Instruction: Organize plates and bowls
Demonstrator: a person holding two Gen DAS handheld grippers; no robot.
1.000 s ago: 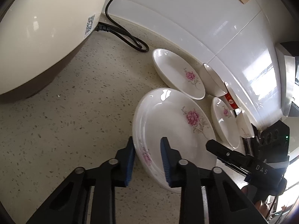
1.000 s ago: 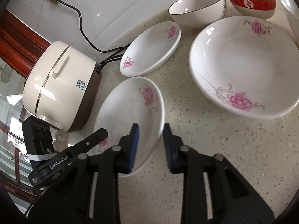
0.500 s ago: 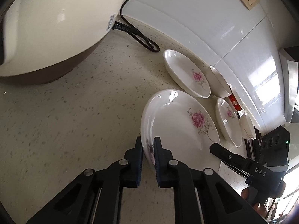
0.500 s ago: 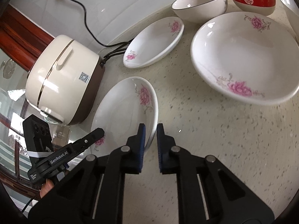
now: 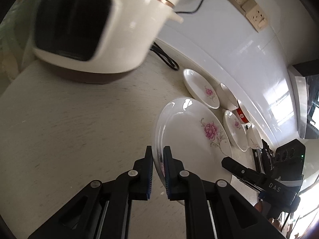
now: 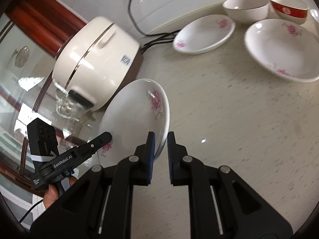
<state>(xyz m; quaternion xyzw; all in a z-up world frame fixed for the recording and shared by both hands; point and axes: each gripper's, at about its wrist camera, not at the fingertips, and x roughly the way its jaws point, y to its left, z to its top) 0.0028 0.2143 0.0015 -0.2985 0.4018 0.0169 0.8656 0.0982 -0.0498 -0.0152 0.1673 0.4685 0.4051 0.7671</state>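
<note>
A white plate with pink flowers (image 5: 191, 133) is held off the counter between both grippers. My left gripper (image 5: 158, 159) is shut on its near rim. My right gripper (image 6: 159, 143) is shut on the opposite rim of the same plate (image 6: 135, 117), which is tilted. On the counter lie an oval flowered dish (image 6: 203, 33), a larger flowered dish (image 6: 283, 47), a white bowl (image 6: 246, 8) and a red-banded bowl (image 6: 289, 8).
A cream rice cooker (image 6: 93, 57) stands at the left with its black cord (image 6: 157, 39) running to the wall. Wall sockets (image 5: 251, 14) sit on the white tiled backsplash. A glass cabinet edge (image 6: 26, 103) lies beyond the counter's left end.
The plate has been lifted off the counter and raised, held by both grippers. Both views have pulled up and back, so the rice cooker and the other dishes look farther away.
</note>
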